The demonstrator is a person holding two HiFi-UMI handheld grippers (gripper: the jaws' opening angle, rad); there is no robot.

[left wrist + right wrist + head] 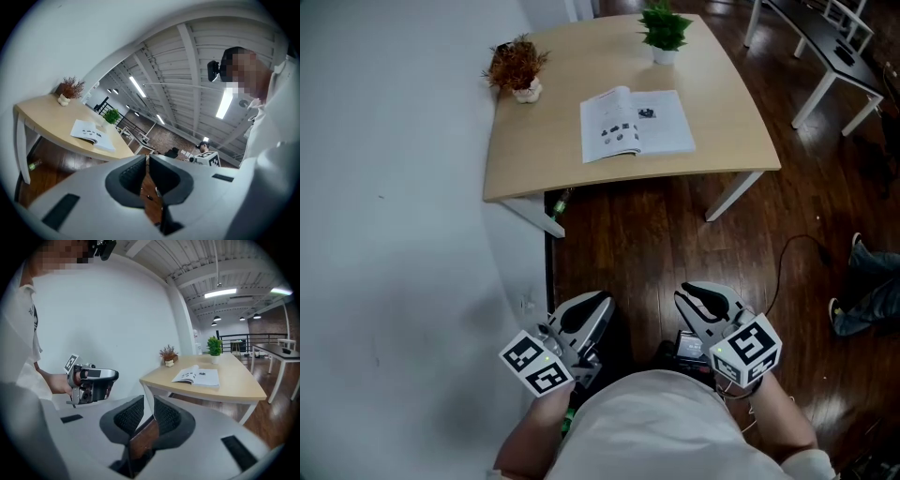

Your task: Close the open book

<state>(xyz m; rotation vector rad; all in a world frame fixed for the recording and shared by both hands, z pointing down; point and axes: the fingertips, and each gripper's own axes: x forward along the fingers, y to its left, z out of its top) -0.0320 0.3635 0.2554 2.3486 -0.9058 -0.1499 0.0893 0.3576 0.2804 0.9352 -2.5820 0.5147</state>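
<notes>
open book [636, 123] lying flat, pages up, on a pale wooden bench [534, 159]. it sits close to the bench's near edge, a little right of the middle, with its spine running away from me. the left half arches up slightly. the right half lies flatter.

a dried reddish plant [517, 67] stands at the far left corner and a small green plant [664, 28] at the far edge. both are well apart from the book, so nothing crowds the cover's swing.

i stand back on the dark wood floor [647, 244], with my left gripper [146, 159] and right gripper [149, 403] held low against my body, well short of the bench. that fits an approach not yet begun. the left gripper's jaws are together, with nothing between them. the right gripper's jaws look together too, as far as its view shows, with only a thin slit and no object in it.

my guess is that closed jaws suit this job. a book cover wants lifting and folding over, not pinching, and a narrow closed tip can slip under one half.
</notes>
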